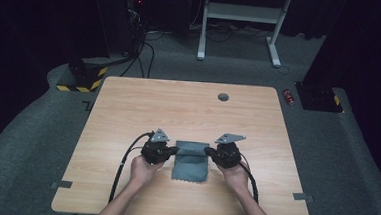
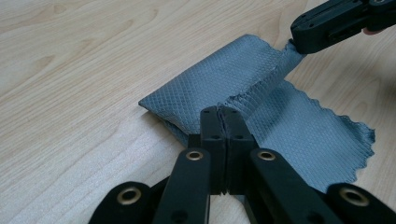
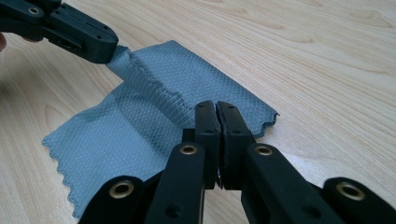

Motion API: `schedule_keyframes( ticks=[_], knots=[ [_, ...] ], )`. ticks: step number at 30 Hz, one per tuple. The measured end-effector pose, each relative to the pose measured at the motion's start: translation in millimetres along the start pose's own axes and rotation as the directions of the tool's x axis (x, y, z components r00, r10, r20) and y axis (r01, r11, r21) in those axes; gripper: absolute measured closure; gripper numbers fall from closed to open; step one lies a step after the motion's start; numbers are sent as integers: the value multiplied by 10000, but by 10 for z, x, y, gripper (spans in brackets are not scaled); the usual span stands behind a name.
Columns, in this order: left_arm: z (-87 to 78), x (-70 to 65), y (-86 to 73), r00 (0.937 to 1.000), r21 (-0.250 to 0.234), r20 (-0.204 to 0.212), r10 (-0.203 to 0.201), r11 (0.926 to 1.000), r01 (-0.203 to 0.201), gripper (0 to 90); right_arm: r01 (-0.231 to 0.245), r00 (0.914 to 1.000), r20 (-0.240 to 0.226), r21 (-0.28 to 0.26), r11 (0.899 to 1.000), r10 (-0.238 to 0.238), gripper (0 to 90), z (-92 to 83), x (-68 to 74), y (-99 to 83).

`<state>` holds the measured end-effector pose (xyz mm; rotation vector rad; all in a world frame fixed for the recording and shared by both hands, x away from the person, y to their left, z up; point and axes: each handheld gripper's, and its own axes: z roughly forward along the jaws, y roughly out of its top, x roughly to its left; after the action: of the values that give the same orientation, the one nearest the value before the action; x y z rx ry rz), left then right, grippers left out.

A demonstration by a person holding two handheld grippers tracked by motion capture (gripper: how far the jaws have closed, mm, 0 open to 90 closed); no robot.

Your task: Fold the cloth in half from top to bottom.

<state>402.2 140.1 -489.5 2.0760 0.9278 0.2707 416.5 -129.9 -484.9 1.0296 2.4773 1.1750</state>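
A grey textured cloth [image 1: 190, 161] lies on the wooden table [image 1: 188, 112], its far part folded over toward the person. My left gripper [image 1: 175, 149] is shut on the cloth's [image 2: 233, 74] left corner of the folded edge; in the left gripper view its jaws [image 2: 222, 113] pinch the fabric. My right gripper [image 1: 207, 150] is shut on the right corner of the same edge, and its jaws [image 3: 215, 108] clamp the cloth [image 3: 159, 88]. The folded edge is lifted slightly between the two grippers. Each gripper view shows the other gripper pinching the far corner.
A small round grey grommet [image 1: 223, 97] sits in the table near its far edge. Bits of grey tape [image 1: 61, 184] mark the front corners. A white desk frame [image 1: 241, 20] and cables stand on the floor behind.
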Motion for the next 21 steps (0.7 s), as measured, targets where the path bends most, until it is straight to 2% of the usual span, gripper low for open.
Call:
schedule_keyframes(
  ticks=[21],
  knots=[
    [-106,-12,-69,9995,-205,198,-229,9995,233,892,131,9996,-258,-210,9997,-136,880,-69,90,-11]
  ],
)
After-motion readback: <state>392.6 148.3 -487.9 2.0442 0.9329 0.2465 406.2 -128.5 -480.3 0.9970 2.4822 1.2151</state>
